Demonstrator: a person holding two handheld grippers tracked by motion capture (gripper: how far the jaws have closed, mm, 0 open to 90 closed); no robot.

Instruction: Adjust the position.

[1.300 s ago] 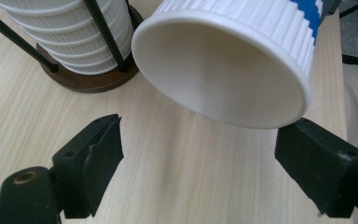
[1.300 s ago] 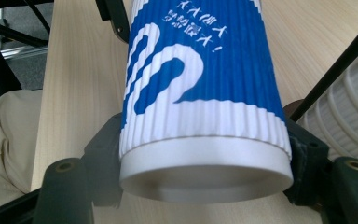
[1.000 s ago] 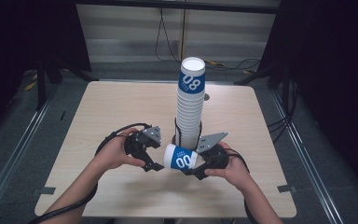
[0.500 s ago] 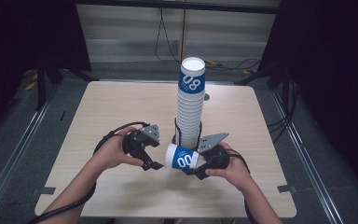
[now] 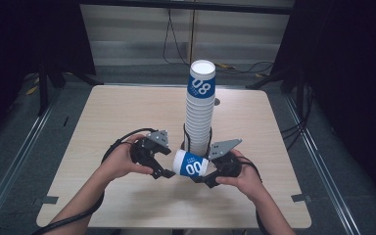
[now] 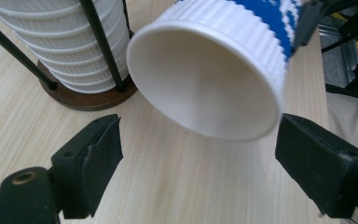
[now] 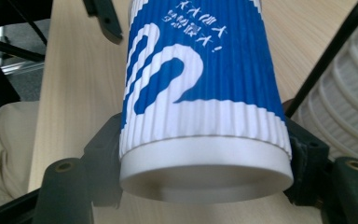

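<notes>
The right gripper (image 5: 210, 177) clamps a blue-and-white cup (image 5: 191, 163) sideways above the worktop (image 5: 127, 112), beside the cup stack (image 5: 199, 115), its mouth toward the left gripper (image 5: 164, 169), which gapes, probably to receive it

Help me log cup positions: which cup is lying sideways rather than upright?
The blue-and-white cup gripped in the right claw, lying sideways toward the open left claw. The others stand nested in the stack.

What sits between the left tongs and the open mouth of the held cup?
Nothing visible: the cup faces the open left tongs across bare table. The cup stack stands aside; the right tongs grip its base.
</notes>
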